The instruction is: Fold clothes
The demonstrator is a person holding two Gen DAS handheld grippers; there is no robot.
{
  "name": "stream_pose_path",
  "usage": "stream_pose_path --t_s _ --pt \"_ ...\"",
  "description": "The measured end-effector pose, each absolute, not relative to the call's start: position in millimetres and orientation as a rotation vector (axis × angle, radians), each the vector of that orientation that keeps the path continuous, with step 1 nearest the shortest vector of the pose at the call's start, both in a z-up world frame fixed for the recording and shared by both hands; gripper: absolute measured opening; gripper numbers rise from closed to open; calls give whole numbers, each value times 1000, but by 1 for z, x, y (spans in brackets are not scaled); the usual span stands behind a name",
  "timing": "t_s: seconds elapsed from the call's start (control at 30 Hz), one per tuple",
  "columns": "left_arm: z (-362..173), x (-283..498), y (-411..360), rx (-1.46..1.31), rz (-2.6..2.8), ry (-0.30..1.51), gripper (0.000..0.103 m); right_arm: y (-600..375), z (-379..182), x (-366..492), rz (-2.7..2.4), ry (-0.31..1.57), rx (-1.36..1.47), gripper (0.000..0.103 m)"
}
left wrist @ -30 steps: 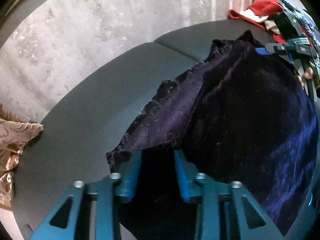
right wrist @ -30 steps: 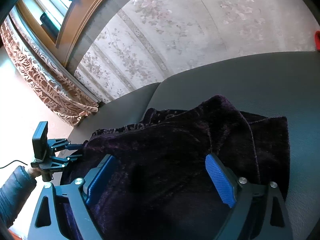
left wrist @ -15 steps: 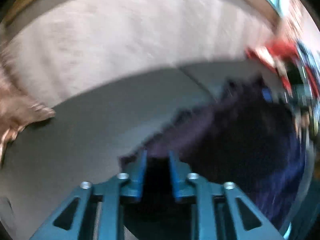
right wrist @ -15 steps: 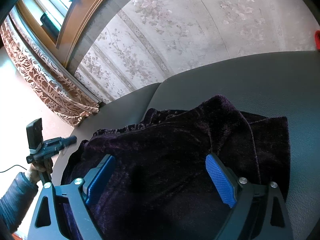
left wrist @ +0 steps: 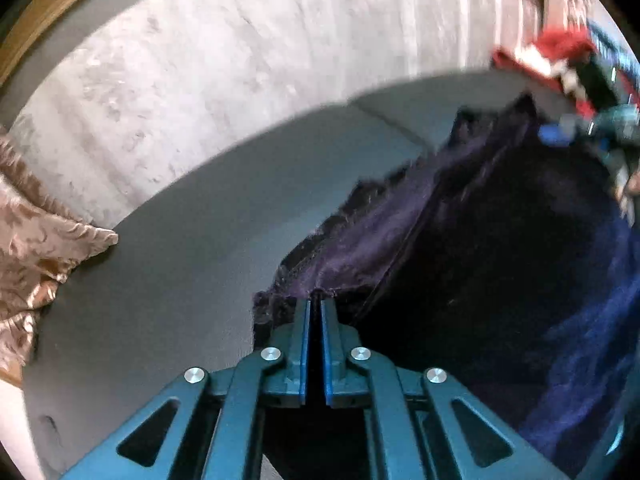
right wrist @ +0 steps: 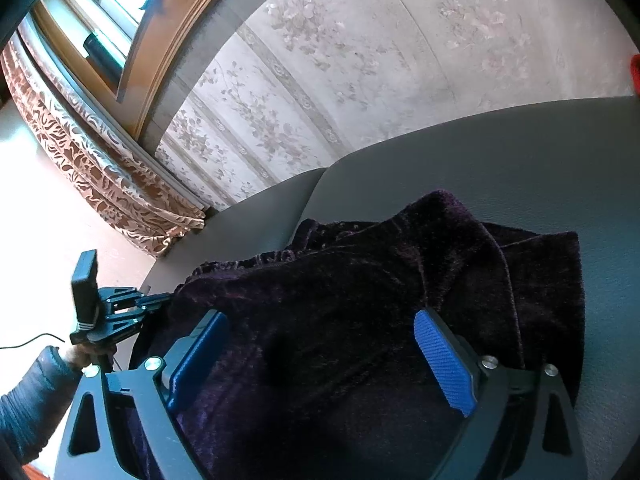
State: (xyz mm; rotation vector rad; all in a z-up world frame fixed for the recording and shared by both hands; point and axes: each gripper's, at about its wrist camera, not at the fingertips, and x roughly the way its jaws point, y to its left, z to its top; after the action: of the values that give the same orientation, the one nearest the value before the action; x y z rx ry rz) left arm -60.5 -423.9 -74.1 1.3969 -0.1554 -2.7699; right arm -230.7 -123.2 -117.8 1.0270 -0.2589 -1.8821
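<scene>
The left gripper [left wrist: 315, 304] has just closed its jaws on the frayed hem of the dark purple velvet garment [right wrist: 360, 300], which lies bunched near the front edge of the grey cushioned seat [left wrist: 160, 280]. The right gripper [right wrist: 320, 356] hovers, jaws apart, over the cloth. Risk: the thin pinch slips when pulled, or the garment slides off the seat edge.

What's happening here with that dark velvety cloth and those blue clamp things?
A person is folding clothes with a handheld two-finger gripper in each hand. A dark purple velvet garment lies spread on a grey cushioned surface. The left gripper has just closed and is shut on the garment's edge. The right gripper is open, hovering over the middle of the cloth without gripping it. More clothes, red among them, sit in a heap at the far end.
</scene>
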Motion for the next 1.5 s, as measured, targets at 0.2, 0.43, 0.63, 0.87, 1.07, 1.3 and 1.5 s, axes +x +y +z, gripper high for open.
stream_pose_path --t_s 0.2,0.43,0.63,0.87,1.07,1.3,1.5 --pt "-42 -62 -472 1106 -2795 332 3 -123 -117 -231 -1883 -255 1029 96" --pt "-95 -73 -485 1226 -2496 420 7 -124 -116 -230 -1883 -256 1028 96" --pt "-77 -20 -505 982 -2323 626 11 -123 -116 -229 -1881 -261 1026 96" --pt "-64 53 -464 911 -2441 780 32 -123 -116 -229 -1880 -263 1025 97" --pt "-82 78 -386 1115 -2453 485 41 -122 -116 -229 -1876 -268 1025 97" --pt "-94 111 -358 1136 -2408 451 22 -118 -116 -218 -1846 -267 1027 97" --pt "-94 133 -364 1067 -2374 619 25 -104 -117 -207 -1802 -328 1032 97"
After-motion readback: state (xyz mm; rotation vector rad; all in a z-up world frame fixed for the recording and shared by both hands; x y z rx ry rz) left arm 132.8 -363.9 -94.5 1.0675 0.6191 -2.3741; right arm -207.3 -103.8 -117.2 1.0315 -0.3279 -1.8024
